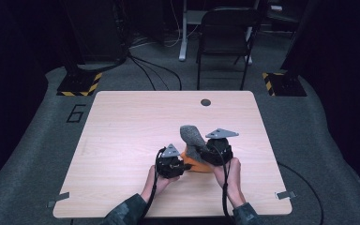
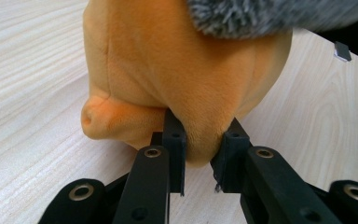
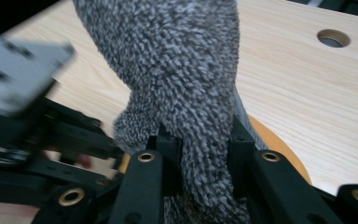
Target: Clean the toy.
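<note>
An orange plush piece (image 1: 194, 163) lies on the wooden table (image 1: 131, 126) near its front edge, between my two grippers. My left gripper (image 2: 200, 156) is shut on the lower edge of this orange plush (image 2: 186, 70), pinching a fold between its black pads. A grey fuzzy fabric piece (image 1: 193, 136) rises above the orange one. My right gripper (image 3: 203, 163) is shut on that grey fabric (image 3: 182, 60), which stands up between its jaws. In the high view my left gripper (image 1: 183, 165) sits left of the plush and my right gripper (image 1: 205, 153) sits right of it.
A round cable hole (image 1: 206, 102) sits near the table's far edge. A black chair (image 1: 227, 33) and a desk leg (image 1: 183, 28) stand beyond the table on grey carpet. Metal clips (image 1: 286, 194) mark the front corners.
</note>
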### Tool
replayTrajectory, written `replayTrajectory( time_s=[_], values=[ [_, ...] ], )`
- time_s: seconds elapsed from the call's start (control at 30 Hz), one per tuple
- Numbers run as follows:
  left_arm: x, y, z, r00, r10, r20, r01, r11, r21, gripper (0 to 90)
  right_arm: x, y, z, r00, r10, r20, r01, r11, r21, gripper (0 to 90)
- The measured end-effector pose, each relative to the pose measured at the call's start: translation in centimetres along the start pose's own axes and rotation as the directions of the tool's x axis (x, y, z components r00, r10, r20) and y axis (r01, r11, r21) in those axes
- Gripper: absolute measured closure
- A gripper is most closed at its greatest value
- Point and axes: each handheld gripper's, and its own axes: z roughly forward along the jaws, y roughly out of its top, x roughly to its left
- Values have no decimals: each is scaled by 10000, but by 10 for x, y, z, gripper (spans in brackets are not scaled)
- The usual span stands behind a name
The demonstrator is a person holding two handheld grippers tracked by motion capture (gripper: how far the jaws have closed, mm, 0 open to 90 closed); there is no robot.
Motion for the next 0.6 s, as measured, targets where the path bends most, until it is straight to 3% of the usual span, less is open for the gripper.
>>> replayTrajectory(
  time_s=[0.03, 0.07, 0.17, 0.3, 0.43, 0.5, 0.53, 0.6],
  values=[
    [0, 0, 0, 10000, 0, 0, 0, 10000, 0, 771, 0, 0, 0, 10000, 0, 0, 0, 10000, 0, 730],
    [1, -1, 1, 9999, -143, 50, 143, 9999, -27, 771, 1, -3, 6, 9987, -386, 339, 383, 9992, 107, 730],
    [0, -1, 1, 9998, -168, 91, 169, 9998, -75, 770, 0, -2, 4, 9976, -495, 478, 487, 9987, 177, 729],
    [0, -1, 1, 9997, -213, 99, 214, 9997, -116, 770, -9, -4, 0, 9984, -370, 422, 357, 9989, 318, 726],
    [2, -1, 1, 9999, -102, 108, 103, 9999, -24, 770, -13, -5, -1, 9975, -265, 654, 244, 9991, 335, 725],
    [3, -1, 1, 9997, -171, 157, 172, 9998, -53, 768, -18, -7, -2, 9942, -421, 993, 379, 9983, 439, 725],
    [4, -2, 1, 9996, -223, 172, 224, 9997, -68, 768, -19, -8, -2, 9936, -280, 1093, 231, 9987, 455, 725],
    [4, -2, 1, 9996, -225, 168, 226, 9997, -57, 768, -23, -9, -3, 9944, -259, 1026, 211, 9986, 477, 725]
  ],
)
